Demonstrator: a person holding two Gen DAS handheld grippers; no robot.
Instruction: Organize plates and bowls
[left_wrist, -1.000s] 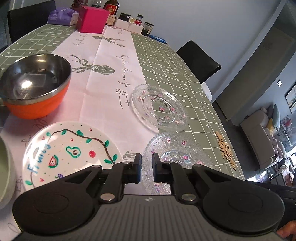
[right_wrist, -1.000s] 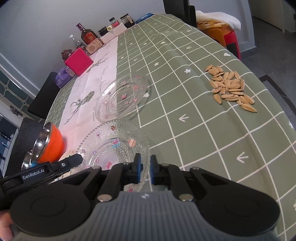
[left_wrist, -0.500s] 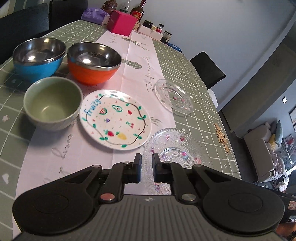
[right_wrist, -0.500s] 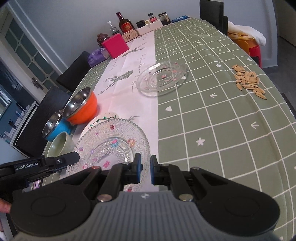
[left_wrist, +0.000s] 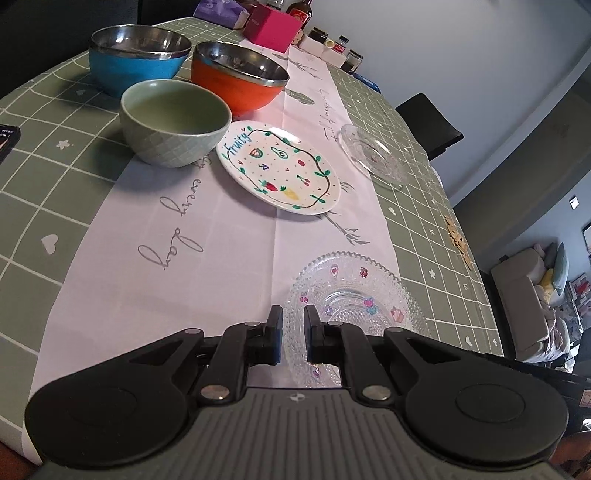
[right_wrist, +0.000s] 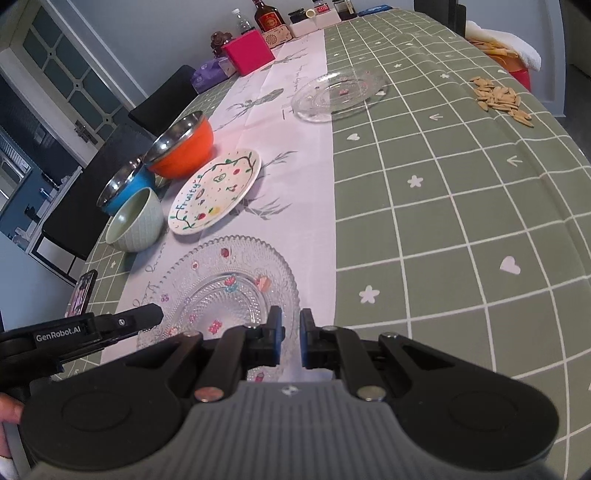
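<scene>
Glass beaded plate (left_wrist: 354, 295) sitting at 12 o'clock of left gripper (left_wrist: 293, 332) and 11 o'clock of right gripper (right_wrist: 290, 334); both are staying narrow, gripping nothing, likely lining up 1 pickup.

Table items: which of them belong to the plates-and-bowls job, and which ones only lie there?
For the job: blue bowl, orange bowl, green bowl, fruit plate, beaded glass plate, smaller glass plate.

Only lying there: pink box, bottle, seeds, phone.
</scene>
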